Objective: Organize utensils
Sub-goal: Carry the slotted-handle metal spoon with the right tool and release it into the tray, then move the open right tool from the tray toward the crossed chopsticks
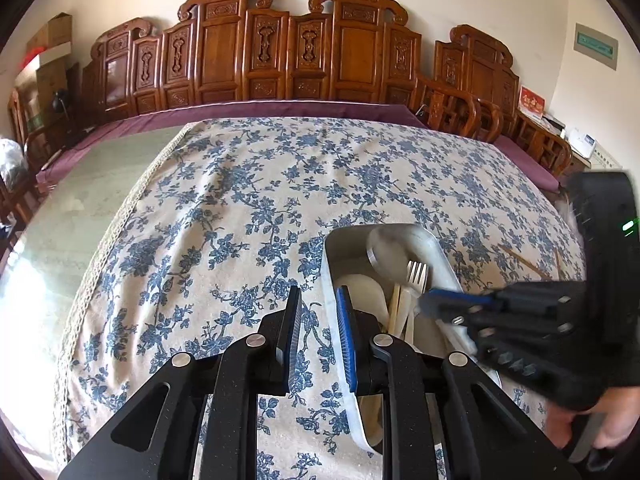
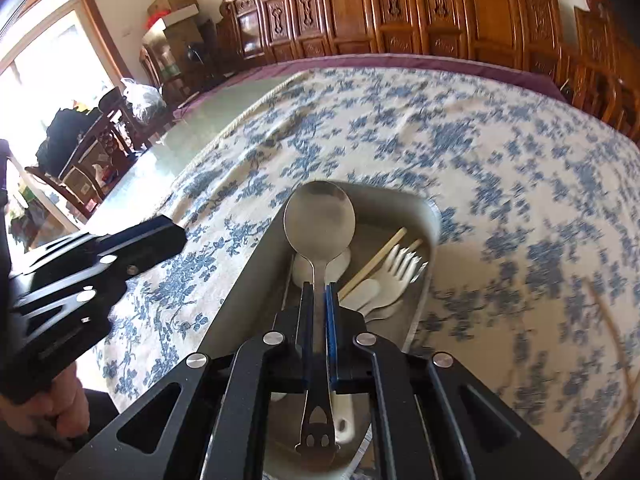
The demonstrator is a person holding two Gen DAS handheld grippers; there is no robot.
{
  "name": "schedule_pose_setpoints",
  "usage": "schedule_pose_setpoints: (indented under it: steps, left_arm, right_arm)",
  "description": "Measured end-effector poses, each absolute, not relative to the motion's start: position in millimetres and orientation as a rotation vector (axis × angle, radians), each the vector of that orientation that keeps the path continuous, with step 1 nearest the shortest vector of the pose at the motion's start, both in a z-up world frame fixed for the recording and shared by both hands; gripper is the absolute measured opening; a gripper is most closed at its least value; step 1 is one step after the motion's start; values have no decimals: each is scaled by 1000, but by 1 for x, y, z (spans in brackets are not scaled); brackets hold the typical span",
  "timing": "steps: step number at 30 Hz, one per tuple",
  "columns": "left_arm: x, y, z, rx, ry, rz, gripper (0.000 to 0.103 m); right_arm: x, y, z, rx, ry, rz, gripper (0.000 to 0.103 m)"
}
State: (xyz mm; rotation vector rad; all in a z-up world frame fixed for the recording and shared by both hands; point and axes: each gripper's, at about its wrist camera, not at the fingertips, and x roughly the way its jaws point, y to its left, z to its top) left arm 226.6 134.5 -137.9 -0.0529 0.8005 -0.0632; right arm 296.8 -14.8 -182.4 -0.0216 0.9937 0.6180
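A metal tray (image 1: 434, 246) (image 2: 256, 264) lies on the floral tablecloth. It holds white plastic forks (image 2: 404, 268) (image 1: 417, 274), a white spoon and a wooden chopstick (image 2: 372, 264). My right gripper (image 2: 319, 292) is shut on the handle of a steel spoon (image 2: 320, 212) and holds it over the tray, bowl forward. It shows in the left wrist view (image 1: 432, 308), with the spoon's bowl (image 1: 386, 252) ahead of it. My left gripper (image 1: 319, 312) is open and empty, its right finger over the tray's left rim.
Wooden chopsticks (image 1: 524, 262) lie on the cloth right of the tray. Carved wooden chairs (image 1: 280, 52) line the far side. Bare green tabletop (image 1: 80, 208) lies left of the cloth. Clutter and boxes (image 2: 172, 12) stand at the far left.
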Motion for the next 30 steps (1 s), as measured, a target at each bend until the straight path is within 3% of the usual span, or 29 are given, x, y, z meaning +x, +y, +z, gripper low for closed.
schedule_pose_setpoints:
  steps: [7, 16, 19, 21, 24, 30]
  left_arm:
    - [226, 135, -137, -59, 796, -65, 17]
    - [224, 113, -134, -48, 788, -99, 18]
    - [223, 101, -131, -45, 777, -122, 39]
    - [223, 91, -130, -43, 773, -142, 48]
    - [222, 76, -128, -53, 762, -168, 64]
    - [215, 52, -126, -43, 730, -195, 72]
  right_arm:
    - [298, -22, -190, -37, 989, 600, 10]
    - [269, -101, -153, -95, 878, 522, 10]
    - [261, -145, -151, -125, 874, 427, 15]
    - [260, -173, -153, -140, 881, 360, 27]
    - [262, -214, -163, -141, 912, 259, 31]
    - [264, -268, -194, -113, 974, 121, 37]
